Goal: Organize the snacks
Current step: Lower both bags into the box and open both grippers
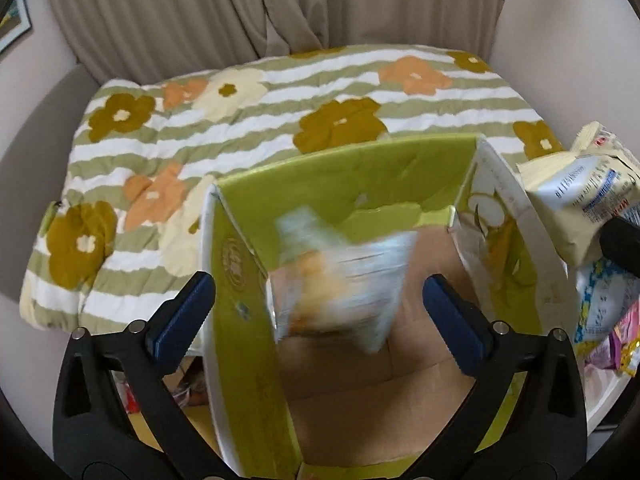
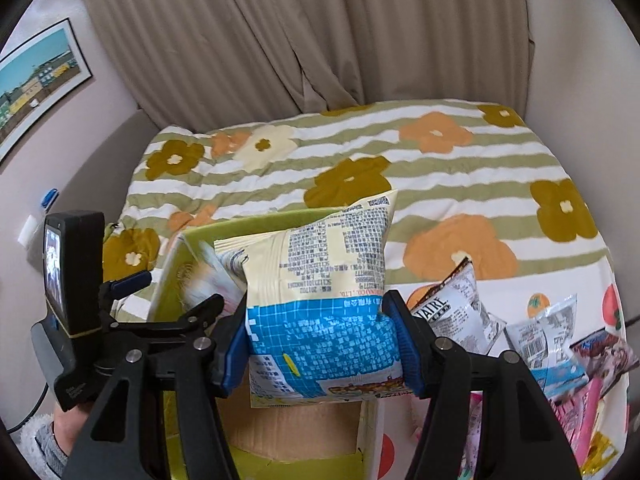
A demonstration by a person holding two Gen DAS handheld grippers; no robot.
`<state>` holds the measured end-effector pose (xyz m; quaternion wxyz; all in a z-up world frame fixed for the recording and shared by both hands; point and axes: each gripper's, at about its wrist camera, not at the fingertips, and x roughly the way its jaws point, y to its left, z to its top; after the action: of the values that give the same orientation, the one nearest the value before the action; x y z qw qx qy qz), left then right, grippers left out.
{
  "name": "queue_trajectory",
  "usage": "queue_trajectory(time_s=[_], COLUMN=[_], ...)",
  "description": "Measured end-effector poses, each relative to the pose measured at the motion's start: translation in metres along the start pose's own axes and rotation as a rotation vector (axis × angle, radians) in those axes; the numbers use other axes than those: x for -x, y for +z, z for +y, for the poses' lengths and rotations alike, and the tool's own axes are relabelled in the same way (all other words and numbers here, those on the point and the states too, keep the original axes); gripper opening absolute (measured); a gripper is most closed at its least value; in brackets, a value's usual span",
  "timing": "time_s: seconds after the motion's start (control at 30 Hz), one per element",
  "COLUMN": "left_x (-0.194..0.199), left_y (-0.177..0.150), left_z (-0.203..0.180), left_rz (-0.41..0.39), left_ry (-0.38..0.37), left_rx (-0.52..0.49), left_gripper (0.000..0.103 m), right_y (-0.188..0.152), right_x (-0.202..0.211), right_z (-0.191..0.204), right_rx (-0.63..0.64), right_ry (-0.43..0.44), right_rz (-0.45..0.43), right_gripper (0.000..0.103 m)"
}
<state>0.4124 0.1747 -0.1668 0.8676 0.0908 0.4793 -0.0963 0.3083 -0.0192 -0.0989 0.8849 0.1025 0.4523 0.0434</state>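
Note:
A green cardboard box (image 1: 248,288) with open flaps stands in front of the bed; it also shows in the right wrist view (image 2: 176,280). My left gripper (image 1: 316,312) is open above the box. A blurred white and orange snack bag (image 1: 340,272) is in the air between its blue pads, apart from both, over the box's brown floor. My right gripper (image 2: 320,344) is shut on a cream and blue snack bag (image 2: 320,300), held upright over the box's right side. That bag shows at the right edge of the left wrist view (image 1: 576,196).
A pile of snack bags (image 2: 552,340) lies on a fruit-print cloth to the right of the box. Behind is a bed with a flowered striped quilt (image 1: 280,104), beige curtains (image 2: 300,32) and a framed picture (image 2: 36,84) on the left wall.

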Motion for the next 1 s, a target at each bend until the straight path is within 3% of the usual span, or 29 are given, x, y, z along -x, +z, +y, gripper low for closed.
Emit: queue_trajectory(time_s=[0.1,0.4,0.7,0.77,0.8,0.83,1.0], left_x=[-0.002,0.016,0.023,0.021,0.020,0.020,0.017], left_y=[-0.008,-0.026,-0.033,-0.034,-0.035,-0.036,-0.039], left_z=[0.005,0.015,0.035,0.037,0.037,0.037,0.034], left_rz=[0.013,0.022,0.022,0.031,0.035,0.037,0.047], left_ry=[-0.031,-0.008,0.020,0.023,0.024,0.023,0.014], left_rx=[0.001,0.010,0.052,0.055,0.056,0.057,0.055], left_gripper=[0.103,0.103,0.103,0.103,0.103,0.103,0.103], right_y=[0.001,0.014,0.036,0.037,0.037,0.036,0.031], right_x=[-0.011,-0.038,-0.072,-0.076,-0.076,-0.076,-0.072], right_z=[0.002,0.015,0.061,0.067,0.067,0.067,0.061], right_rx=[-0.003,0.037,0.186,0.198,0.198,0.198,0.197], right_ry=[-0.012,0.022,0.109,0.122,0.137,0.146,0.127], right_rz=[0.018,0.039,0.084,0.067,0.054,0.047,0.067], right_gripper=[0.057,0.058,0.060,0.072,0.092,0.103,0.103])
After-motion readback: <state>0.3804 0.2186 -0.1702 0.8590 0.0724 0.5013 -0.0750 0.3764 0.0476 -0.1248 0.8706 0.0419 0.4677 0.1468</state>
